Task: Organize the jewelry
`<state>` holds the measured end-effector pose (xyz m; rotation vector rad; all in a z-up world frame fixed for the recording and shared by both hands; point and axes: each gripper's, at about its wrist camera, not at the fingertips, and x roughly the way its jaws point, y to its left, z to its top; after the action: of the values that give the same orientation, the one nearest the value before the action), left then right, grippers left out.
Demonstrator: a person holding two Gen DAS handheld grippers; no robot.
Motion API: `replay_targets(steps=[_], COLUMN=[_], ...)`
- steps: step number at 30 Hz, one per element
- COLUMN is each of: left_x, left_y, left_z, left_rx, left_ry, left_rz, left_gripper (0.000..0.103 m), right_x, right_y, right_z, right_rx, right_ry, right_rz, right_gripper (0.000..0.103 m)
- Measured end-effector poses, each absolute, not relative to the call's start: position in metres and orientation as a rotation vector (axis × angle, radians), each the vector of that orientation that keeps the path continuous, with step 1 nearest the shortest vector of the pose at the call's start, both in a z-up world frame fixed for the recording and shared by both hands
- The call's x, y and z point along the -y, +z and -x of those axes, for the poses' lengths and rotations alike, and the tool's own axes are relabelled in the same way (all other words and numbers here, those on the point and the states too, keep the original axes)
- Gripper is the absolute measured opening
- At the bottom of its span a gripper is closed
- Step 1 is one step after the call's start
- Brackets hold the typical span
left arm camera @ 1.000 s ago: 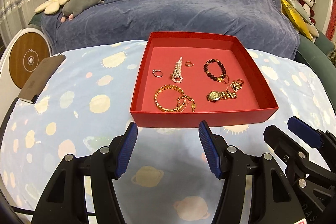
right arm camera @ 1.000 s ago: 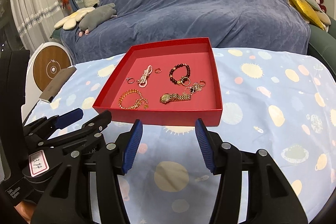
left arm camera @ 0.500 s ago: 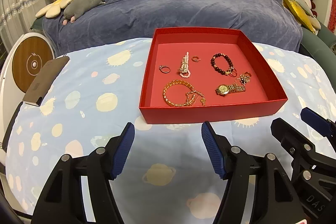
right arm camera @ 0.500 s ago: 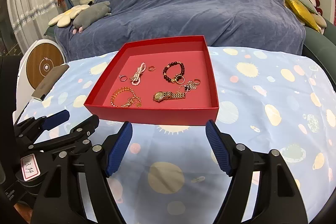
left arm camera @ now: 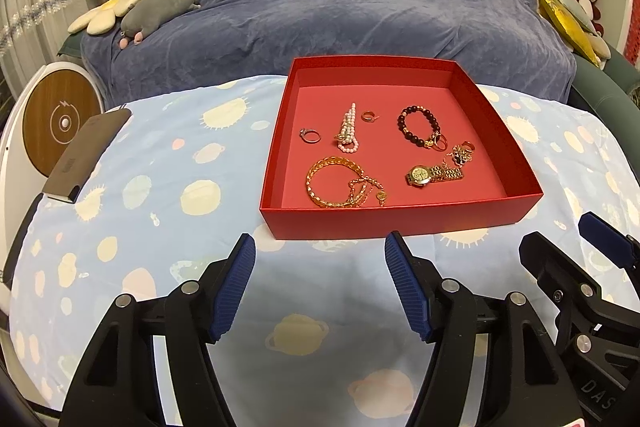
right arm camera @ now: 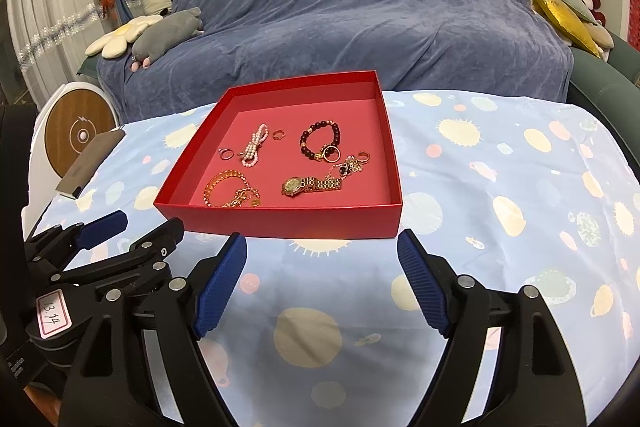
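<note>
Both grippers, left gripper (left arm camera: 318,283) and right gripper (right arm camera: 322,281), hang empty with jaws just widened, short of the shallow red cardboard tray (left arm camera: 400,223) of jewelry on the planet-print cloth (go for the separate gold wristwatch (right arm camera: 310,183), low and slow).

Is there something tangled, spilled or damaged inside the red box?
Nothing is spilled or visibly damaged. In the red box, a thin chain lies across the gold bangle, and a small tangled piece touches the watch strap.

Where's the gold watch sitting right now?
The gold watch lies in the front right part of the red box in the left wrist view, just below the dark bead bracelet and to the right of the gold chain bracelet.
</note>
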<state>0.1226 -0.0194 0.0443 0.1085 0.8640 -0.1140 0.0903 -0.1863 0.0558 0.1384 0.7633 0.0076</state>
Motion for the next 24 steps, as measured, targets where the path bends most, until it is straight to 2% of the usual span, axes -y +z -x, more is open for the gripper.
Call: replay_targets(steps=[13,24], left_x=[0.0198,0.0189], left_y=[0.0447,0.0442], left_z=[-0.1217,-0.1212], left_rx=[-0.866,-0.868], left_ry=[-0.113,-0.102], left_rz=[-0.109,-0.112], left_gripper=[0.065,0.071], right_x=[0.1864,0.1871], right_y=[0.0575,0.0587], right_z=[-0.0895,-0.0888], right_rx=[-0.759,-0.756], right_ry=[0.004,0.001], right_rz=[-0.139,-0.134], right_gripper=[0.076,0.078])
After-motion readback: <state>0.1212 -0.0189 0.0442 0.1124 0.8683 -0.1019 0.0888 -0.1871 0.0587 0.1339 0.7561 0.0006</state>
